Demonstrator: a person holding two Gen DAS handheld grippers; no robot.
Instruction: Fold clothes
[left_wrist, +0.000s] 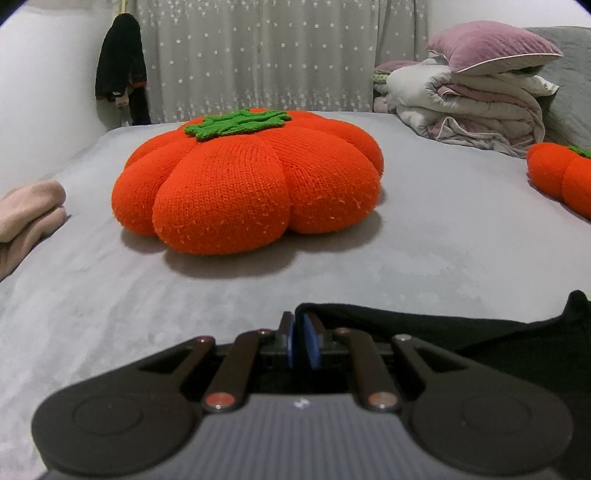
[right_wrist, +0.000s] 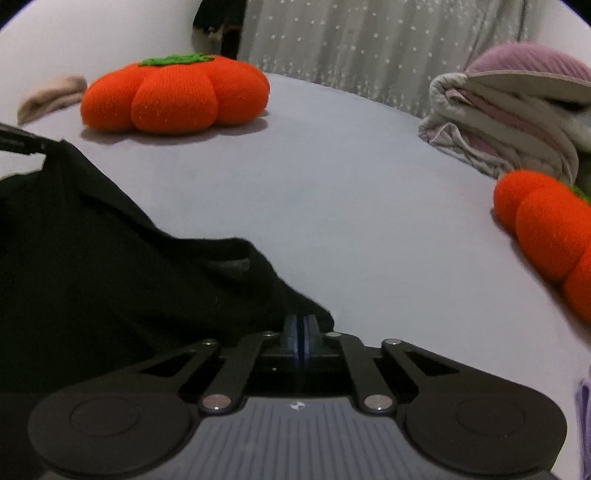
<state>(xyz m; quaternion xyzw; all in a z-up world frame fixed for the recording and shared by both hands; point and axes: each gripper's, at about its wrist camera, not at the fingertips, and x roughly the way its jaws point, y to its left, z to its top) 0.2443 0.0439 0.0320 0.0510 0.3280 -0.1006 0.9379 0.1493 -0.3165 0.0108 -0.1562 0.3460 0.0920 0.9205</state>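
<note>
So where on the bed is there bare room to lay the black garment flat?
The widest bare grey sheet lies between the black garment, the big orange cushion and the second orange cushion. A narrower strip runs left of the garment toward the beige cloth. The far right is crowded with folded bedding.

No readable text anywhere (only a tiny, illegible gripper emblem).

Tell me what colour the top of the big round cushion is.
Green, on an orange cushion; the left wrist view shows the top best.
</note>
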